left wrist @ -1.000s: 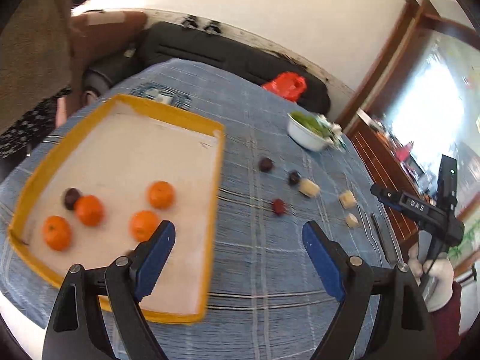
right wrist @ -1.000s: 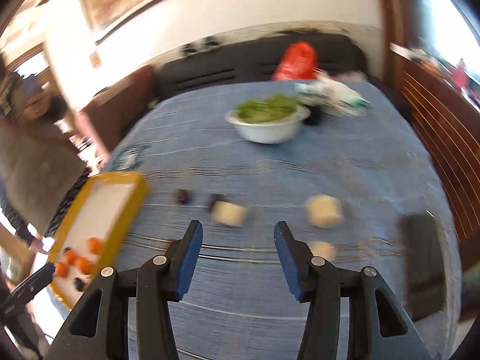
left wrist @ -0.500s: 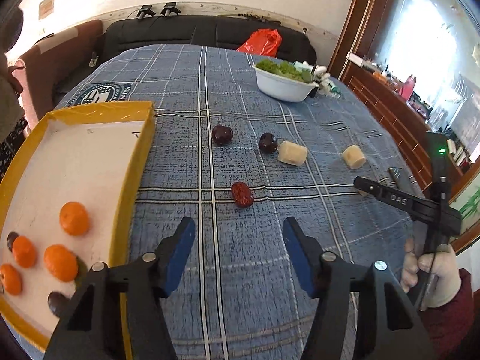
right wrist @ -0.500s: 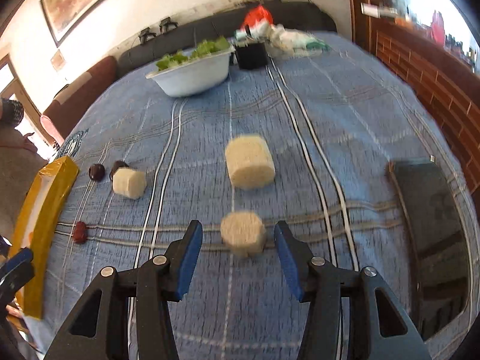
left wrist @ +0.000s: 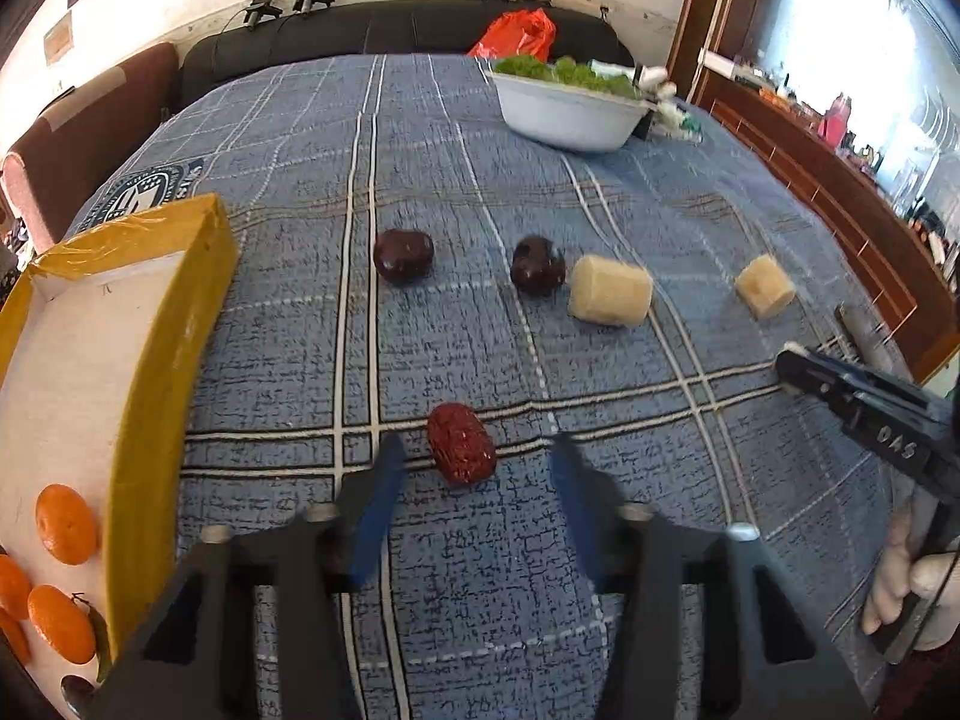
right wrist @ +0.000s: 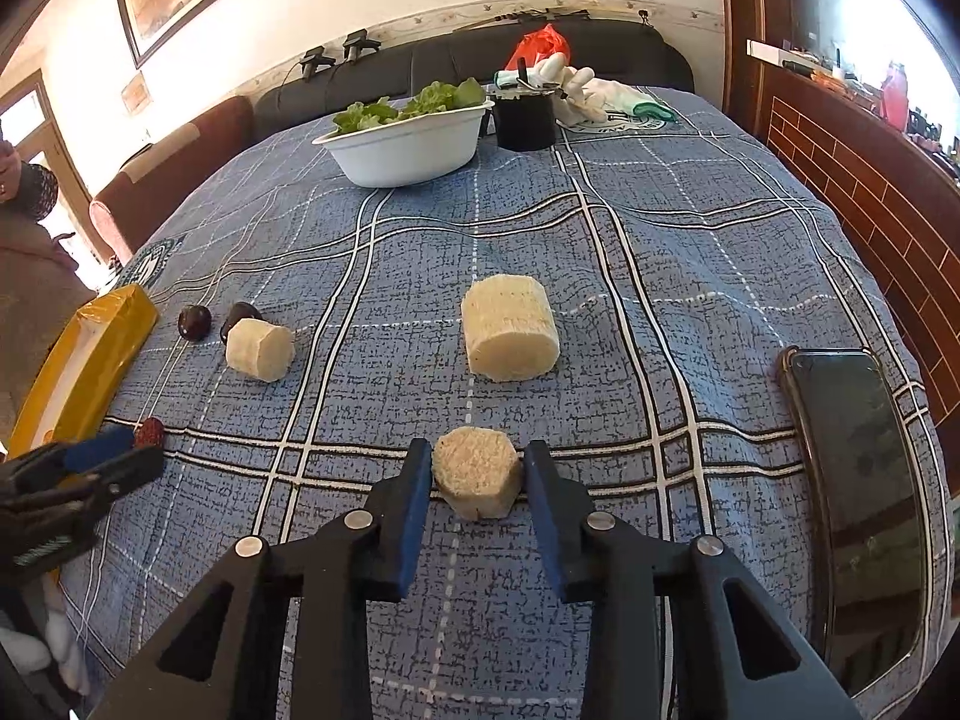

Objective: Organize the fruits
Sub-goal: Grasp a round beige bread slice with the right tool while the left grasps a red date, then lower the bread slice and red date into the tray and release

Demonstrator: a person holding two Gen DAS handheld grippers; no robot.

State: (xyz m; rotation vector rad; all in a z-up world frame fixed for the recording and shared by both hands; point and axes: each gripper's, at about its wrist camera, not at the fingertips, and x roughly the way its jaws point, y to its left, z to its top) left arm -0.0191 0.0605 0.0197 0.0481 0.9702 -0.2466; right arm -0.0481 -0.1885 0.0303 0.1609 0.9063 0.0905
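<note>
Fruits are scattered over the blue checked tablecloth (left wrist: 456, 192), and some are already sorted: the yellow-rimmed tray (left wrist: 174, 324) at the left edge of the left wrist view holds several mandarins (left wrist: 65, 523) in its lower left corner.

Across the cloth, seen in the right wrist view, the larger pale cut fruit pieces lie upper centre (right wrist: 510, 329) and centre left (right wrist: 259, 349), with two dark plums (right wrist: 195, 321) just beside the latter. A white bowl of greens (right wrist: 408, 144) stands well apart at the top, and a dark phone (right wrist: 858, 480) lies at the right edge.

The smallest pale piece (right wrist: 477, 473) sits at lower centre, directly between the blue pads of the right gripper (right wrist: 478, 474). The pads are seen against its two sides, and its flat cut face is turned toward the camera, so its short axis runs along the gripper's line. It is judged to be clamped and ready to be lifted toward the tray, which lies far to the left.

In the left wrist view, the red date (left wrist: 461, 443) lies lower centre, its long axis tilted from upper left to lower right. The left gripper (left wrist: 474, 468) is closing around it; the date is between the fingertips, nearer the left pad, but no contact is seen yet. This gripper is the nearer one to the tray.
</note>
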